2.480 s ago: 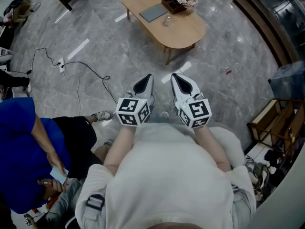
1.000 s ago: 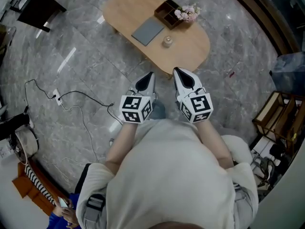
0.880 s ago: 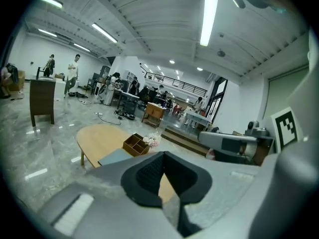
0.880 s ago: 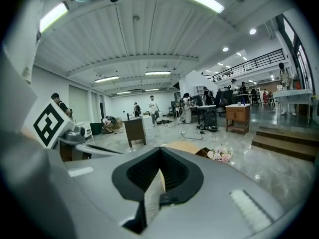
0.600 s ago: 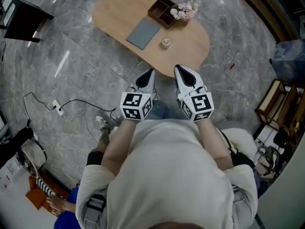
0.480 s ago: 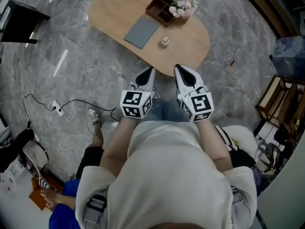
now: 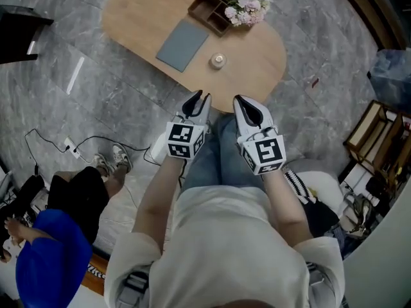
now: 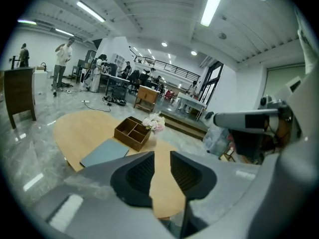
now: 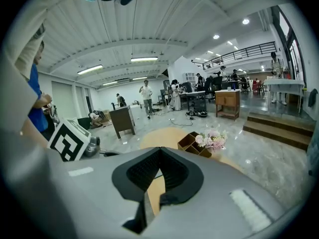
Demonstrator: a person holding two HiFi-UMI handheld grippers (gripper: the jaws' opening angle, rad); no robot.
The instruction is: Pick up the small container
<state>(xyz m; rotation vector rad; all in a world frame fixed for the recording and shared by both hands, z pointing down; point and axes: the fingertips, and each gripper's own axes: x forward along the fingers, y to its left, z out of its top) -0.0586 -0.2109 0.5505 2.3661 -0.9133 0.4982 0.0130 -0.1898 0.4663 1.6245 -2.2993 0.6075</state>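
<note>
The small container [image 7: 218, 60], a little round glass pot, stands on the oval wooden table [image 7: 135, 18], near its front edge. Both grippers hover side by side above the person's legs, short of the table. My left gripper [image 7: 200, 95] points at the table edge; its jaws are opening, with a narrow gap and nothing between the pads [image 8: 137, 176]. My right gripper [image 7: 239, 99] is shut and empty, its pads [image 9: 172, 171] meeting at the tips. In both gripper views the jaws hide the container.
On the table lie a grey flat pad [image 7: 182, 45], a brown divided tray [image 7: 210, 8] and pink flowers [image 7: 244, 10]. A cable [image 7: 83, 143] runs over the marble floor. A person in blue [image 7: 45, 262] crouches lower left. Shelving [image 7: 379, 140] stands at the right.
The table has come nearer and now lies just ahead of the grippers. The left jaws have parted a little. A person in blue has come into view at lower left.
</note>
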